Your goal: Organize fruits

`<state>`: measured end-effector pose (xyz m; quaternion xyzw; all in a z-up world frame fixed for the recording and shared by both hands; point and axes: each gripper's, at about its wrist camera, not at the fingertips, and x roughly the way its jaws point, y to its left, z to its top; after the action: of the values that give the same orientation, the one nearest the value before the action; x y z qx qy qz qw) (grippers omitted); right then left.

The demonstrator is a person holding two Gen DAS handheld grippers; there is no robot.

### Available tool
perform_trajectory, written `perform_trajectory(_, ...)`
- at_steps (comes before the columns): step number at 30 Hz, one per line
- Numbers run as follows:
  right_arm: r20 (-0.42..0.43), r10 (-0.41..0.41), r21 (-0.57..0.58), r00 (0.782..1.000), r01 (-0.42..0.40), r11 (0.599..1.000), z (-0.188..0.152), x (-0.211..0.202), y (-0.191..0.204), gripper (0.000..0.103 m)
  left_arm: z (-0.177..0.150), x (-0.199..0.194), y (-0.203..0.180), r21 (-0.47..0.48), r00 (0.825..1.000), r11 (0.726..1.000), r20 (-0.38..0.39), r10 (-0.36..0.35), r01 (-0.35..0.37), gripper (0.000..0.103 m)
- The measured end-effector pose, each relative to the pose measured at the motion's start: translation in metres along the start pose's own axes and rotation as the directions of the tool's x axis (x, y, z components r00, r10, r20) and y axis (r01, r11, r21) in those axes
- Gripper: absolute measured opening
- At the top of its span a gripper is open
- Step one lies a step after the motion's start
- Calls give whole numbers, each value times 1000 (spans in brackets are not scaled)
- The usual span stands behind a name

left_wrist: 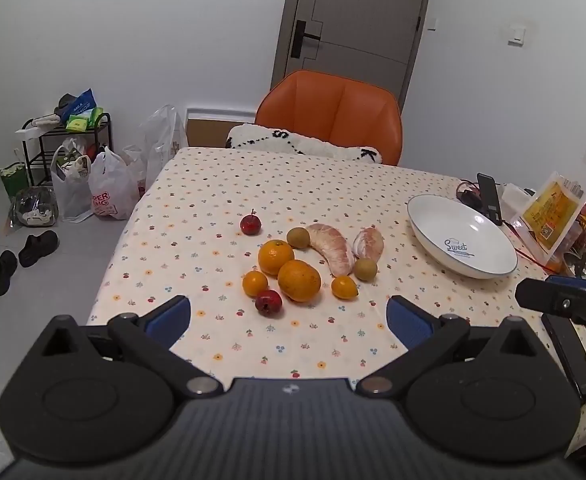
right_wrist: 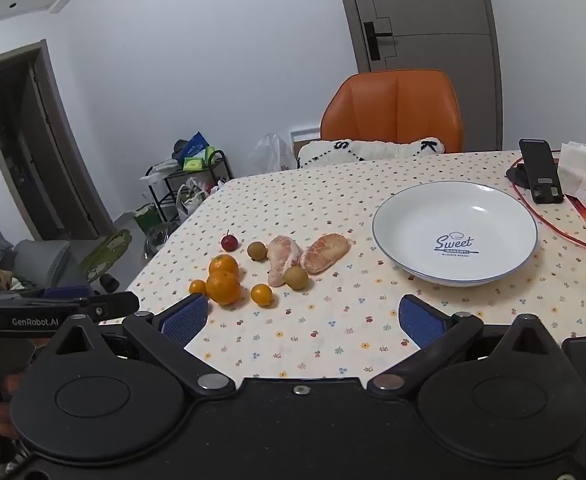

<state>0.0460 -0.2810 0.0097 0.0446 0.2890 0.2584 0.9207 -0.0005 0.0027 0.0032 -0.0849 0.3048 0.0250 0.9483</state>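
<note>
A cluster of fruit lies mid-table: two large oranges, small oranges, two red fruits, two brown-green round fruits and two peeled pomelo segments. An empty white plate printed "Sweet" sits to their right. My left gripper is open, held just short of the fruit. My right gripper is open too, hovering near the table's front edge between fruit and plate, holding nothing.
An orange chair with a white cushion stands at the far table edge. A phone on a stand, a red cable and snack packets crowd the right side. Bags, a rack and shoes lie on the floor at left.
</note>
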Motion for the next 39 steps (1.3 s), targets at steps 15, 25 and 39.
perform_trajectory(15,-16,-4,-5,1000,4,1000,0,2,-2,103,-4,2,-1,16,1000,1000,5,-3,2,103)
perform_trajectory(25,-16,-6,-5,1000,6,1000,-1,1,-3,103,-6,4,-6,23,1000,1000,-1,-8,8,103)
perform_trajectory(39,-9,-6,-6,1000,6,1000,3,0,-2,103,-3,1,-8,26,1000,1000,15,-4,3,103)
